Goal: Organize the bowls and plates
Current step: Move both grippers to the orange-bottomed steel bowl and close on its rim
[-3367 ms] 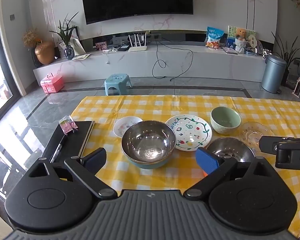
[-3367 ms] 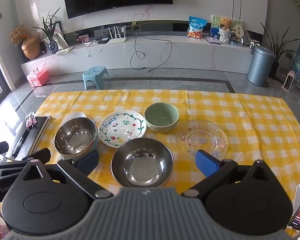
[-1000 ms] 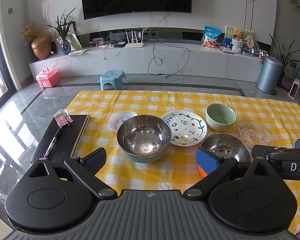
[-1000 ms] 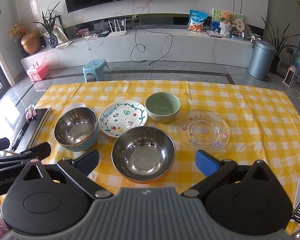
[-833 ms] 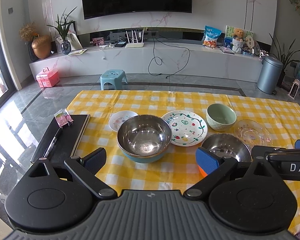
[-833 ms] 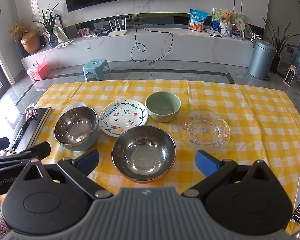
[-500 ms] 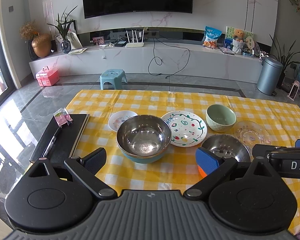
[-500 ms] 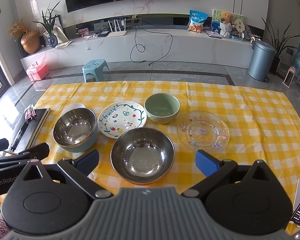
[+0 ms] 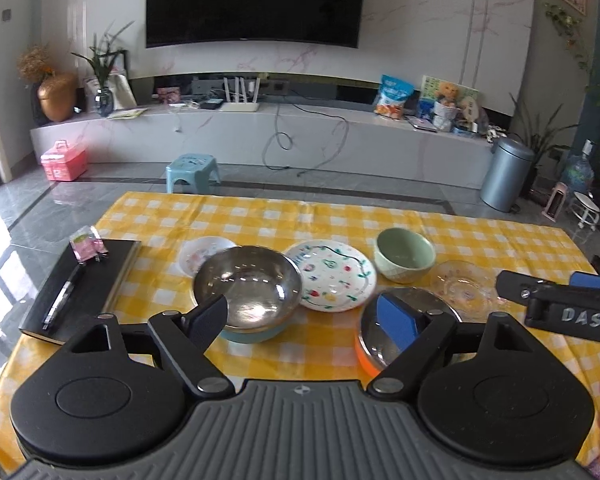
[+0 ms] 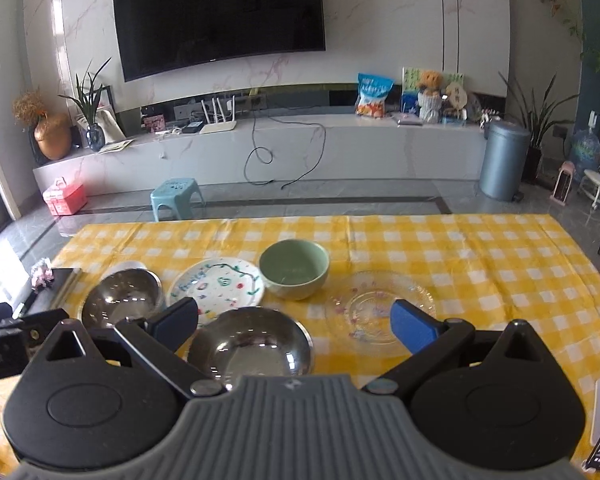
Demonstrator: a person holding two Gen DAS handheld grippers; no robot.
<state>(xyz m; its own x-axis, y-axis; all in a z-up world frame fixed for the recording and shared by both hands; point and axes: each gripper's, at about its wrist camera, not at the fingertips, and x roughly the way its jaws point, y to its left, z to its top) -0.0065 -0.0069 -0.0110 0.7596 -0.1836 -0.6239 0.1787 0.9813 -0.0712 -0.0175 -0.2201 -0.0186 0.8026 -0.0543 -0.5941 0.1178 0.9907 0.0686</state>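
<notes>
Left gripper (image 9: 304,318): jaws spread wide with nothing between them, hovering low over the near edge of the tabletop (image 9: 260,216), lined up on the teal-based steel bowl.
Right gripper (image 10: 294,326): also wide open and empty, poised above the orange-based steel bowl at the near middle.
Teal-based steel bowl (image 9: 247,288): near left, upright, partly covering the small white plate (image 9: 198,250) behind it. Likely light and rigid, but the polished wall looks slippery — pinch the rim, one pad inside and one outside.
Orange-based steel bowl (image 10: 251,346): nearest the right gripper, upright. It should handle the same way; the two look similar in size, so they may nest. Lower gently, since metal on metal can skid.
Green ceramic bowl (image 10: 294,274): far middle, just right of the painted plate. Probably heavier and chippable; grip the thick rim squarely.
Painted plate (image 10: 217,286): flat between the steel bowls and the green bowl. Ceramic, so brittle, and its edge sits low on the cloth — a finger must slide under the lip.
Clear glass plate (image 10: 380,306): right of the bowls, apart from them. Judged the most fragile and slick piece; take it at the raised rim with light pressure.
Notebook (image 9: 80,284): far left with a pen on it, outside the job.
</notes>
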